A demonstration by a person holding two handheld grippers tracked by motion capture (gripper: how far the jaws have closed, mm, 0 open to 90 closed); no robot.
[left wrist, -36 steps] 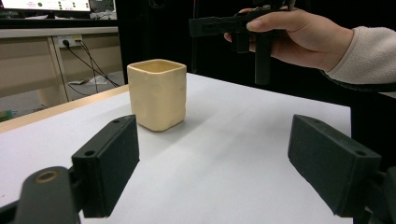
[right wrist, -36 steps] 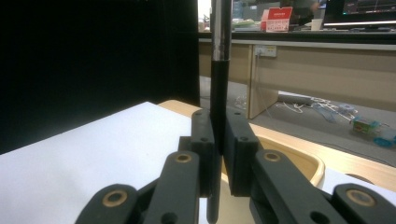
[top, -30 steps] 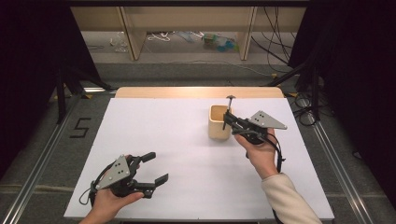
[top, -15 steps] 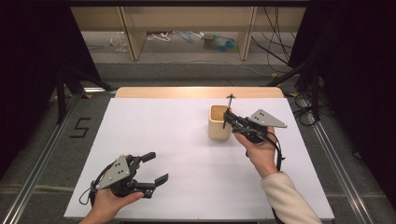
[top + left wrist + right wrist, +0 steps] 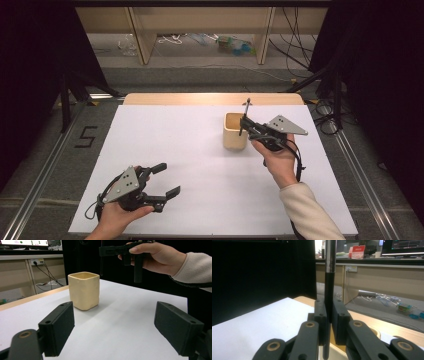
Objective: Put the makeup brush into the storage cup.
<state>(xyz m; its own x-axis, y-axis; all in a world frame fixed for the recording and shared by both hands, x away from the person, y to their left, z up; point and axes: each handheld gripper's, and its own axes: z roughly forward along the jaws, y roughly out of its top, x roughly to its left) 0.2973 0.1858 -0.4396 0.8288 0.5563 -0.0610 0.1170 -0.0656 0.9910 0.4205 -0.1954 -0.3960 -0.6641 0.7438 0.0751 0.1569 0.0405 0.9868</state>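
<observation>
The high view looks forward and down from above my side onto the whole table (image 5: 200, 150). My left gripper's camera sits low, facing across the table toward the cup (image 5: 83, 290), fairly near. My right gripper's camera looks level, close along its jaws. High and left views share the cup (image 5: 234, 131).

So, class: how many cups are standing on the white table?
1. The cream cup stands toward the table's far right part, just left of the right gripper, which is shut on a thin dark rod above the cup's mouth.
</observation>
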